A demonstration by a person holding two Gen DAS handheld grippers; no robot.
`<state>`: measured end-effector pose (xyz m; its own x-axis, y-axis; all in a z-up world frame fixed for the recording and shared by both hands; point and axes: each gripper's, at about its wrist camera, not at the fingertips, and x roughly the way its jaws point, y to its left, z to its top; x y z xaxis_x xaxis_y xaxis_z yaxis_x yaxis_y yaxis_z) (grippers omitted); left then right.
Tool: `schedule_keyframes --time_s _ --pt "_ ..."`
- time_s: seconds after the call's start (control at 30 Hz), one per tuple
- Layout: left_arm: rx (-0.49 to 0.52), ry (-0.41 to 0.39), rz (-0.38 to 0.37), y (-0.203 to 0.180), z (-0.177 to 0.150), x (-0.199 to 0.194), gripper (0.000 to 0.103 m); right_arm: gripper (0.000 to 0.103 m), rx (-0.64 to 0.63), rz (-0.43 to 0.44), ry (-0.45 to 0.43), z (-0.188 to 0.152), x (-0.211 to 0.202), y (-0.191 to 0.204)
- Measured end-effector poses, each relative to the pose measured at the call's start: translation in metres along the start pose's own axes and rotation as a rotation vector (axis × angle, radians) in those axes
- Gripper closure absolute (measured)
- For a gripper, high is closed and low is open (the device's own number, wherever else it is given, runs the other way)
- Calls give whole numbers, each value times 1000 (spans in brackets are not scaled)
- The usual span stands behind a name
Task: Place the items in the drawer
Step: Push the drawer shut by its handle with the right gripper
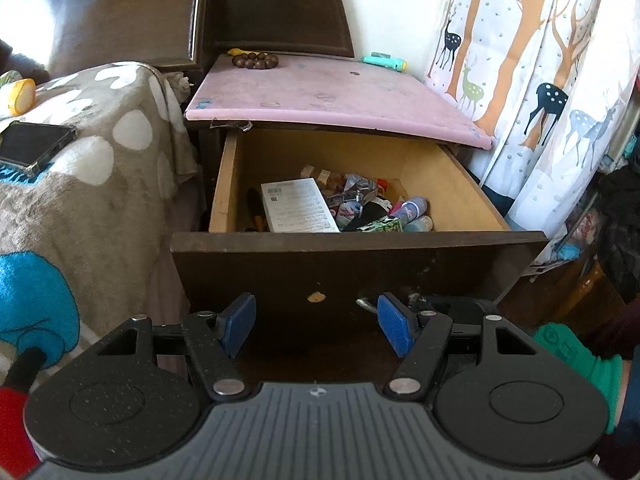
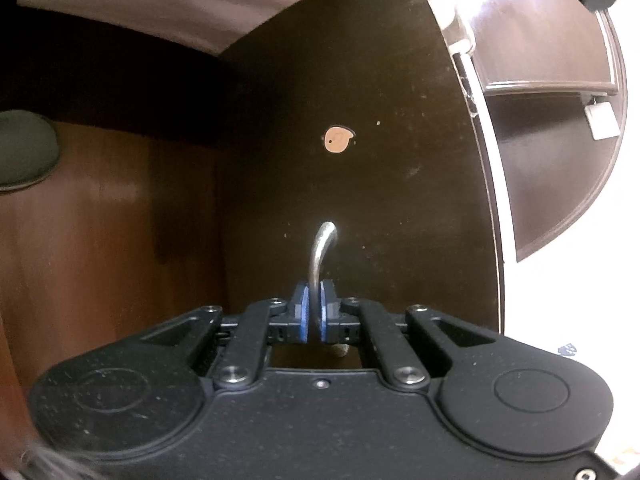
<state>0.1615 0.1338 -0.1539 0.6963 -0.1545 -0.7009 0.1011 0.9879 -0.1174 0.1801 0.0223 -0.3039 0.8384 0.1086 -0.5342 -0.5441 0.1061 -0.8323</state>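
The nightstand's wooden drawer [image 1: 224, 184] is pulled open and holds a white printed leaflet [image 1: 298, 206], small bottles [image 1: 414, 212] and several other odds and ends. My left gripper [image 1: 316, 326] is open and empty, in front of the dark drawer front [image 1: 360, 264]. My right gripper [image 2: 314, 314] is shut on the drawer's metal handle [image 2: 322, 246], close against the dark drawer front [image 2: 360, 160]. A bit of that handle [image 1: 366, 304] shows in the left wrist view. On the pink nightstand top [image 1: 320, 96] lie a wooden bead bracelet [image 1: 255, 61] and a teal-yellow item [image 1: 385, 62].
A bed with a spotted grey blanket [image 1: 100, 168] lies left of the nightstand, with a black phone [image 1: 34, 146] and a yellow object [image 1: 20, 96] on it. A deer-print curtain [image 1: 540, 80] hangs to the right. A dark headboard [image 1: 276, 4] stands behind.
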Motion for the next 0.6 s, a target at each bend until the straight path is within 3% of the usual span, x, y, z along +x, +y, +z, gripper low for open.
schedule_keyframes --time_s 0.07,0.23,0.6 --pt "-1 7 2 1 0 2 36 103 31 1 25 1 -2 2" --pt "3 10 -9 -1 -2 2 36 103 6 35 -17 4 3 -7" --pt "-7 24 -15 6 -7 0 36 103 69 39 32 -1 12 -12"
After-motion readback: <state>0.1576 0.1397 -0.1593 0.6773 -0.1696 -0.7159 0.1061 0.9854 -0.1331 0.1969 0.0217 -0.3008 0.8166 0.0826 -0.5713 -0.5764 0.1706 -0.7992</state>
